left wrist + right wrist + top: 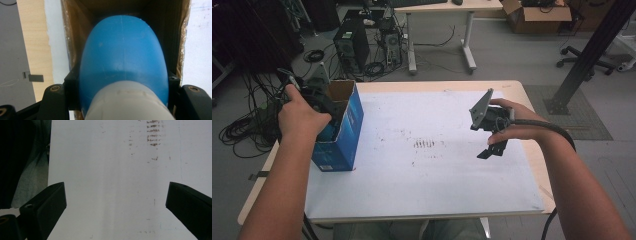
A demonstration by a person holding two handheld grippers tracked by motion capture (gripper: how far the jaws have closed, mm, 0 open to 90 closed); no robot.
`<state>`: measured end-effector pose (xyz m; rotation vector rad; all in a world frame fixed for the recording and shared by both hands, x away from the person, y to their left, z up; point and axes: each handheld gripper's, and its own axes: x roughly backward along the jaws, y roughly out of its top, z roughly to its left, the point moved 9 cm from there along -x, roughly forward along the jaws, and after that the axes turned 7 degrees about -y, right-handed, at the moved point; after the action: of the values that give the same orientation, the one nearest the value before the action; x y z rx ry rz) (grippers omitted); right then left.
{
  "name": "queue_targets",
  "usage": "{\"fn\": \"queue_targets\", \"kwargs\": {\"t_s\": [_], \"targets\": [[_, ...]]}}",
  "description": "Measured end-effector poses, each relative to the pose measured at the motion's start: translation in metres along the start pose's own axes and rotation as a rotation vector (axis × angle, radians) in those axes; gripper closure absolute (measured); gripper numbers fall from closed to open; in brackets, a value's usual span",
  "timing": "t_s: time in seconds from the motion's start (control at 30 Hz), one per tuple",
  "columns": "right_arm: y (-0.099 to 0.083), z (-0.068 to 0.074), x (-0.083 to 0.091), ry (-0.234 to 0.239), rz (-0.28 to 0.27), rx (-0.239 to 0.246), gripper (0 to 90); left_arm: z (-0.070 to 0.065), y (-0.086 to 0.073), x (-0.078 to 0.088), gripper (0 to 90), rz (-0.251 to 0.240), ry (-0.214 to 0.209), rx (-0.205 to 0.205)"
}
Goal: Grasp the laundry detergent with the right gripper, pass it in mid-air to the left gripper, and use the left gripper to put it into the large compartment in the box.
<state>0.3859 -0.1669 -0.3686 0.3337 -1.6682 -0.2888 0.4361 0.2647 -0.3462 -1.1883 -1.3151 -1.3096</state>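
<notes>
Most of the left gripper [323,107] is hidden inside the blue cardboard box [346,131], jaws clamped on a blue-and-white rounded object [123,65] held within it; right gripper [492,150] hangs wide, empty, over the white mat [422,170]

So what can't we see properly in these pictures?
- Left tool: in the high view the hand and the blue box wall hide its tips.
- Blue and white object: in the left gripper view it is too close to tell what it is, and its near end is cut off.
- Box bottom: hidden by that object.
- Right tool: open, nothing held.
</notes>
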Motion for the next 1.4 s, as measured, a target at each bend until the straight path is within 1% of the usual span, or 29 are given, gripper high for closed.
{"fn": "queue_targets", "kwargs": {"t_s": [0.17, 0.23, 0.33, 0.4, 0.67, 0.87, 0.9, 1.1, 1.23, 1.4], "targets": [[-0.002, 0.001, -0.001, 0.003, -0.001, -0.002, 3.5, 0.000, -0.001, -0.007, 38.3, 0.009, -0.006, -0.003], [-0.002, 0.001, -0.001, 0.002, -0.003, -0.003, 3.3, 0.000, -0.002, -0.010, 38.3, 0.012, -0.004, -0.002], [-0.003, 0.002, -0.002, 0.001, -0.004, -0.004, 3.3, 0.001, -0.003, -0.014, 38.3, 0.022, 0.001, -0.010], [-0.004, 0.002, -0.002, 0.001, -0.005, -0.004, 3.6, 0.001, -0.004, -0.017, 38.3, 0.019, -0.002, -0.009], [-0.004, 0.004, -0.003, 0.003, -0.007, -0.005, 3.6, 0.000, -0.004, -0.023, 38.3, 0.019, 0.001, -0.014], [-0.005, 0.005, -0.004, 0.004, -0.007, -0.006, 3.5, 0.001, -0.006, -0.028, 38.3, 0.027, -0.011, -0.011], [-0.005, 0.005, -0.005, 0.005, -0.006, 0.000, 3.5, 0.001, -0.006, -0.029, 38.2, 0.027, -0.011, -0.012], [-0.005, 0.005, -0.006, 0.005, -0.006, -0.002, 3.5, 0.001, -0.005, -0.029, 38.2, 0.025, -0.011, -0.016], [-0.004, 0.005, -0.006, 0.005, -0.004, -0.002, 3.5, 0.002, -0.005, -0.030, 38.2, 0.015, -0.011, -0.018], [-0.003, 0.005, -0.004, 0.003, -0.006, -0.001, 3.5, 0.001, -0.004, -0.031, 37.6, 0.005, 0.001, -0.028]]}}
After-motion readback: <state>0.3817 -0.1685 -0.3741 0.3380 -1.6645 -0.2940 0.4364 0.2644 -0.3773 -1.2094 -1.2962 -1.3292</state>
